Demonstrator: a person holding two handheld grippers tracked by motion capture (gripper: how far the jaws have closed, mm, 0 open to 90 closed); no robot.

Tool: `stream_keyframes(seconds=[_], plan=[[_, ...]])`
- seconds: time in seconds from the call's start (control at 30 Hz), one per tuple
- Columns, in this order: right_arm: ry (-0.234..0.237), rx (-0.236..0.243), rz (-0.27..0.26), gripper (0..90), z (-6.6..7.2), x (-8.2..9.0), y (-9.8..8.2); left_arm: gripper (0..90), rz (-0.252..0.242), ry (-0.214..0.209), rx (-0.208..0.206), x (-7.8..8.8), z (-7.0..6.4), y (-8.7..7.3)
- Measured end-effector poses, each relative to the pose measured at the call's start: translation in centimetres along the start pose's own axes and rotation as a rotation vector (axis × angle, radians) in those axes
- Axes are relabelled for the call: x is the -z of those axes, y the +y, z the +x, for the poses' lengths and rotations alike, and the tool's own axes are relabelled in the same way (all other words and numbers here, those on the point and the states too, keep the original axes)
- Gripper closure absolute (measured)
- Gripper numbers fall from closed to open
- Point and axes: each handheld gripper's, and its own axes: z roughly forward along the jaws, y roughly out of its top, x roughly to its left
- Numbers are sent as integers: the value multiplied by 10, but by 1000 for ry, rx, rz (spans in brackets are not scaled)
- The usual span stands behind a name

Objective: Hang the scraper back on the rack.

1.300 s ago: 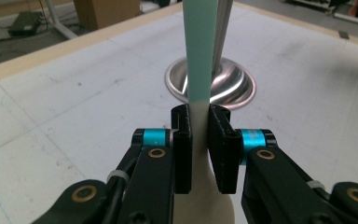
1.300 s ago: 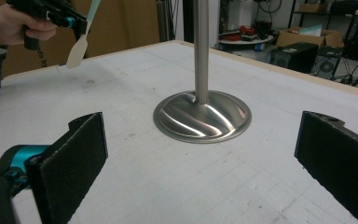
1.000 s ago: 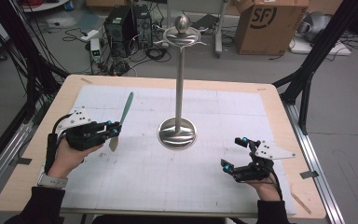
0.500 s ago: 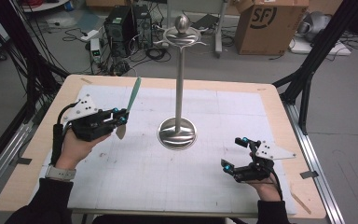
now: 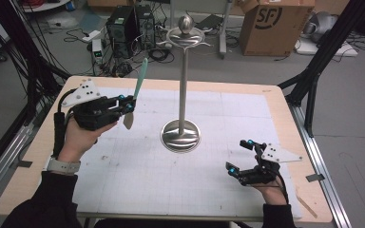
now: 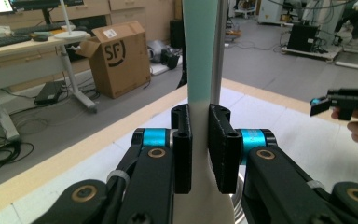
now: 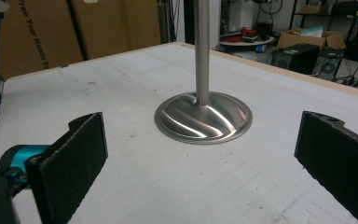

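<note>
My left hand-held gripper (image 5: 129, 105) is clamped on a long utensil (image 5: 137, 90), holding it clear above the bench (image 5: 228, 109), left of the metal stand (image 5: 184, 85). The pads bear on the narrow neck where the pale green handle (image 6: 199, 46) meets the cream-coloured blade end (image 5: 128, 120); in the left gripper view the jaws sit tight on both flat faces. The handle rises steeply and leans a little toward the stand, and the blade hangs below the jaws. Judged by its thin, flat profile, the piece looks light and probably of plastic or silicone, stiff enough to stay straight in this grip, with smooth faces that could let it pivot if pressure eased. A hold at the neck, as now, seems sound: it keeps the top of the handle free. The stand is polished steel, a domed base (image 7: 203, 116), slim pole and a ball-topped head with short arms. My right hand-held gripper (image 5: 247, 156) rests low at the near right of the bench, jaws wide apart and holding nothing.
</note>
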Motion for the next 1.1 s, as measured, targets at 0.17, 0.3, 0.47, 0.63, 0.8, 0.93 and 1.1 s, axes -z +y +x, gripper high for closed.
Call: stream_keyframes(seconds=[0.17, 0.3, 0.47, 0.63, 0.8, 0.93, 1.1], plan=[[0, -1, -1, 14, 0, 0, 0, 803, -9, -3, -23, -1, -4, 12], [6, -1, 6, 14, 1, -2, 0, 802, -12, -15, -34, -3, -7, 21], [9, 3, 5, 14, 1, -2, 0, 802, -18, -13, -37, -5, -6, 29], [7, -2, 0, 14, 0, -1, 0, 802, -18, -12, -32, -8, -3, 33], [5, 1, 4, 14, 0, -2, 0, 802, -12, -11, -33, -10, -1, 36], [7, -3, 0, 14, 0, -1, 0, 802, -13, -13, -35, -11, -1, 37], [7, -1, 0, 14, -1, -1, 0, 802, -31, -34, -23, -12, 0, 38]])
